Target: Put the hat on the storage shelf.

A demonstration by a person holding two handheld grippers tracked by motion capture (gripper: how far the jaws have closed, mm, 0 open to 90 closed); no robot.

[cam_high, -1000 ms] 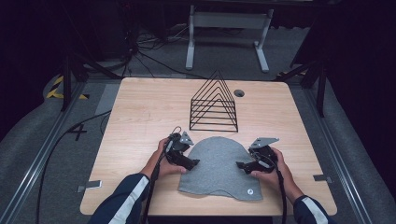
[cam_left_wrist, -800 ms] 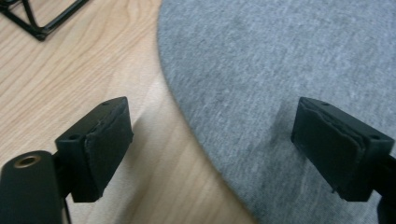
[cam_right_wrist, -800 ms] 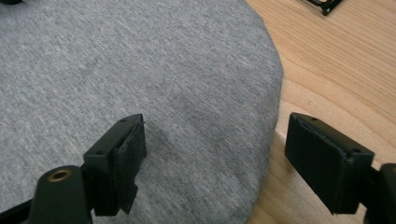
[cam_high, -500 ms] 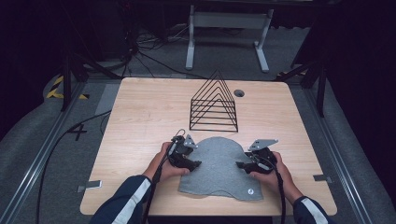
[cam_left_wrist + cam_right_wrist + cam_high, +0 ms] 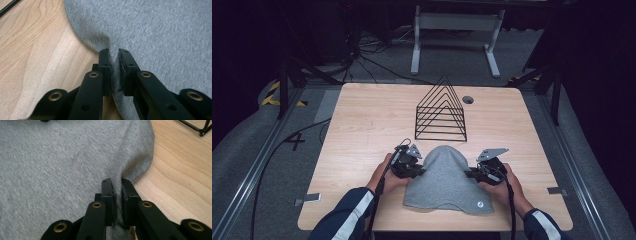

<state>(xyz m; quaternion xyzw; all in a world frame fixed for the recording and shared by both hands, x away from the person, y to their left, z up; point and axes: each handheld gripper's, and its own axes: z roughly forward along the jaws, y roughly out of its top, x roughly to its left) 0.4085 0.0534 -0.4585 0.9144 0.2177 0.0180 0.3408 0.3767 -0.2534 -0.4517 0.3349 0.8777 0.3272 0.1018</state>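
Observation:
A grey beanie (image 5: 446, 181) lies flat near the table's front edge, with a small round tag at its lower right. My left gripper (image 5: 418, 170) pinches the beanie's left edge; its jaws have just been closing, and in the left gripper view (image 5: 113, 56) a fold of grey fabric (image 5: 155, 32) is squeezed between the pads. My right gripper (image 5: 472, 174) pinches the beanie's right edge the same way; its jaws have just been closing too, and in the right gripper view (image 5: 117, 185) they clamp a puckered fold of the cloth (image 5: 62, 160).
A black wire rack (image 5: 441, 111) with triangular dividers stands just behind the beanie. A round cable hole (image 5: 468, 99) sits at the back of the wooden table (image 5: 362, 125). Bare wood lies to the left and right of the hands.
Both grippers' jaws closed onto the beanie's side edges. The beanie has drawn narrower and bunched up between them. The hands stayed where they were.

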